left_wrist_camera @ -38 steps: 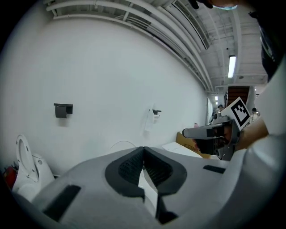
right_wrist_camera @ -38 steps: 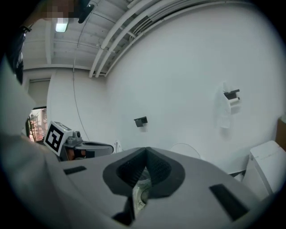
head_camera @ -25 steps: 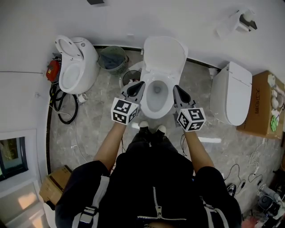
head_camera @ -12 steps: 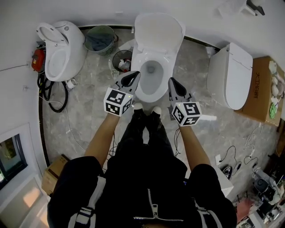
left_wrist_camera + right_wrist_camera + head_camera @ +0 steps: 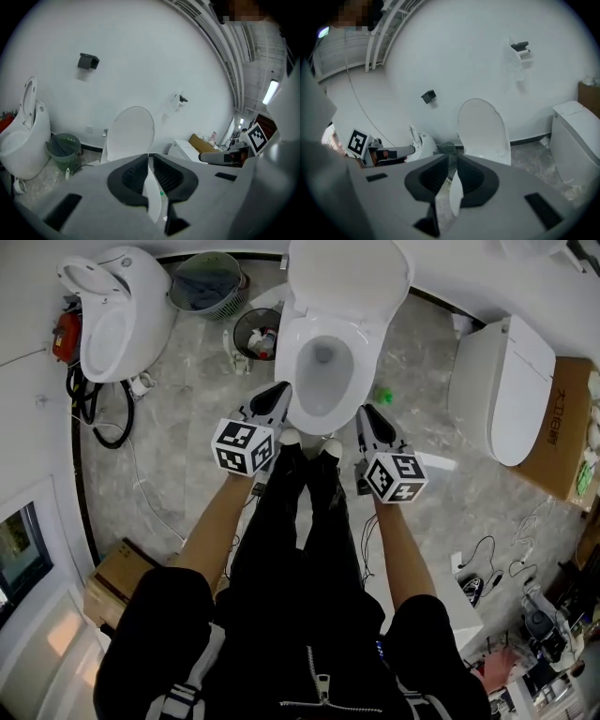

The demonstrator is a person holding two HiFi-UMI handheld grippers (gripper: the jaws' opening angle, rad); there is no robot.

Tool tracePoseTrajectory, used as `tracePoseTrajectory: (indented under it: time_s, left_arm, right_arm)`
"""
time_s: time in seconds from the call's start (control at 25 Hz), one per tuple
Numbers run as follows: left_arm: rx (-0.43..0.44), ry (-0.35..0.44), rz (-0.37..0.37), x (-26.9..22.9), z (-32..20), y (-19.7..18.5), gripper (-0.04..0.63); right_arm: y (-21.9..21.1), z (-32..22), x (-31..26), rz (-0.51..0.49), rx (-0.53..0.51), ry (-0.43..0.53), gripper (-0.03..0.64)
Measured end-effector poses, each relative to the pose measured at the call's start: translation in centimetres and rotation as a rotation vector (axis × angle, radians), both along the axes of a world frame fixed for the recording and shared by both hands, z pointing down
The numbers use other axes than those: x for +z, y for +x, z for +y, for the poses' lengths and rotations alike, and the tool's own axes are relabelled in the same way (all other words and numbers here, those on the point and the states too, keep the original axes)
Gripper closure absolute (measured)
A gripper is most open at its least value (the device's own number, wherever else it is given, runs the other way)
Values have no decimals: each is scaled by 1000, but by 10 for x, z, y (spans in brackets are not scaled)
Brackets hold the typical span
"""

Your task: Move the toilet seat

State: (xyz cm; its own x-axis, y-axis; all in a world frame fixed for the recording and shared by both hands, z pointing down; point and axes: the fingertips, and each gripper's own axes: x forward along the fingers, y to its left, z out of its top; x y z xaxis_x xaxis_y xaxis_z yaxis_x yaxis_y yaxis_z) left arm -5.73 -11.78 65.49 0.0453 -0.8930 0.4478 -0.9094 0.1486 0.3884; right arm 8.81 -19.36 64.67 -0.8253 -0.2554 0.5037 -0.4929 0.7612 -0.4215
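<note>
A white toilet [image 5: 289,357] stands in front of me with its lid [image 5: 349,277] raised against the wall; a white ring rims the bowl opening. My left gripper [image 5: 278,390] hovers by the bowl's front left edge, jaws shut with nothing in them. At the front right corner of the bowl is my right gripper [image 5: 367,412]; its jaws are opening and nothing lies between them. The left gripper view shows the left gripper [image 5: 150,157] pointing at the upright lid [image 5: 131,133]. In the right gripper view a narrow gap shows at the right gripper [image 5: 452,159], with the lid [image 5: 483,131] beyond.
Another toilet [image 5: 108,315] with its lid up stands at the left, with cables [image 5: 103,427] beside it. A green basket [image 5: 208,282] and a small bin [image 5: 258,334] sit left of the bowl. A closed toilet [image 5: 511,390] and a cardboard box [image 5: 572,427] are at the right.
Both grippers have drawn back from the sides of the bowl to its front corners. The toilet has slid up the head view.
</note>
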Motion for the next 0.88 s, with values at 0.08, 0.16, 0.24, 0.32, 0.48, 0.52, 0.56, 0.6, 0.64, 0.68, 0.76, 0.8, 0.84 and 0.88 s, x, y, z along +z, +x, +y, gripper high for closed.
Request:
tracePoseTrajectory:
  time_s: [0.08,0.16,0.24,0.32,0.48,0.52,0.56,0.6,0.64,0.68,0.76,0.8,0.84,0.88]
  left_arm:
    - [-28,-39,62,30,5,0,479]
    - [-68,-88,134,62,12,-1,449]
    - [-132,-141,214,100,17,-7,432]
    - [-206,-183,312,140,26,-10,386]
    - [-317,-269,462,218,51,-8,331]
    - [-327,-287,485,235,56,-7,331]
    - [-335,-302,498,250,59,-7,331]
    - [-342,-314,505,265,62,-7,331]
    - [-344,-326,509,279,64,-5,331]
    - [-342,-339,515,293,65,-1,330]
    - [-317,-373,527,320,67,10,327]
    - [-295,-397,524,332,68,16,324]
    - [-277,-419,522,343,69,21,321]
    - [-270,-434,529,353,70,24,313]
  right_arm:
    - [1,3,29,33,1,-42,526]
    - [4,6,62,67,10,-92,487]
    - [8,4,95,93,47,-122,436]
    - [17,2,129,120,111,-148,424]
    - [31,16,197,204,137,-233,391]
    - [32,20,213,222,136,-256,387]
    - [32,23,229,236,139,-282,382]
    - [33,26,245,245,147,-312,382]
    - [35,28,262,253,163,-343,382]
    - [40,30,278,262,184,-375,382]
    - [50,34,311,280,245,-450,365]
    - [54,35,326,287,281,-491,359]
    - [58,37,339,290,316,-529,352]
    - [61,38,350,289,345,-565,344]
